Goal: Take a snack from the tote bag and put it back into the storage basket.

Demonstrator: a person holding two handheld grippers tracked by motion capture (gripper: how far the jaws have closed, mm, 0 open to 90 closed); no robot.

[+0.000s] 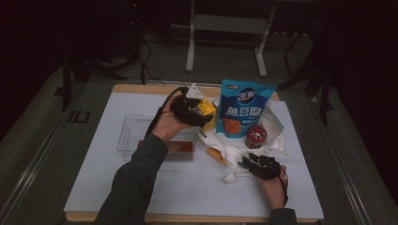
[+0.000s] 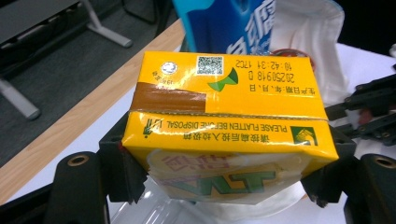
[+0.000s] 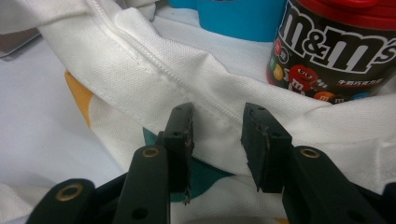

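Left gripper [image 1: 195,111] is clamped across the sides of a yellow drink carton [image 2: 229,126], its two black jaws pressing on opposite faces, and carries it above the mouth of the white cloth bag [image 1: 272,123] at the middle of the table [image 1: 84,187]. In the left gripper view the carton's printed top, with date code and square code, faces the camera; it appears held on its side, presumably so that it can pass through the opening.

Right gripper [image 3: 217,140] stands at the bag's near edge with its jaws partly apart and the stitched hem [image 3: 154,65] running between them. Whether the pads actually pinch the cloth cannot be told. The likely purpose is to hold the mouth open and steady for loading.

Contents noted at the bag: a blue snack pouch [image 1: 245,108] standing upright, and a red-lidded candy tub [image 1: 256,136] just in front of it. Whether they are inside the bag or resting on its folds cannot be told.

A clear plastic tray [image 1: 129,133] lies left of the bag, holding what looks like an orange-brown flat packet [image 1: 180,147] at its near side.
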